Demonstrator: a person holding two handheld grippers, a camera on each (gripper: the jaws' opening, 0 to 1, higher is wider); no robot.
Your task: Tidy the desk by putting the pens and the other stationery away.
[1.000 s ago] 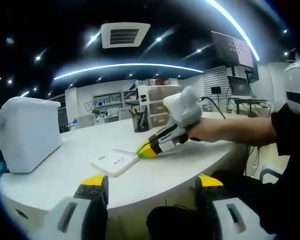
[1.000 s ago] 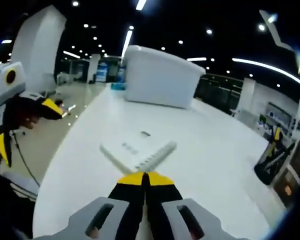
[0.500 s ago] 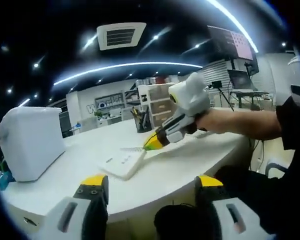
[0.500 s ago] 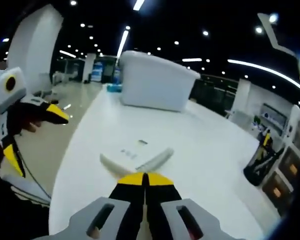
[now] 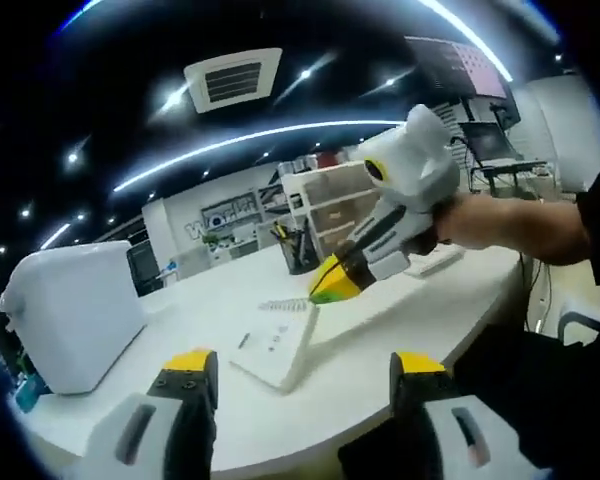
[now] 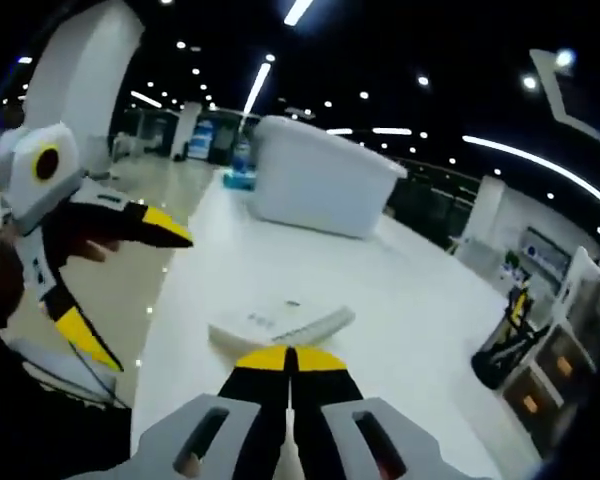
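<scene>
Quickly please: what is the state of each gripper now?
Left gripper: open, holding nothing.
Right gripper: shut on the white spiral-bound notebook, lifting its edge.

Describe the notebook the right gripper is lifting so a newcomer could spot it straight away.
Start at the round white desk, with the big white lidded bin at one end and the black pen holder at the far side. Between them, near the front edge, the right gripper is shut on the notebook. It is the only flat, white, spiral-bound pad there, with one edge tilted up off the desk.
</scene>
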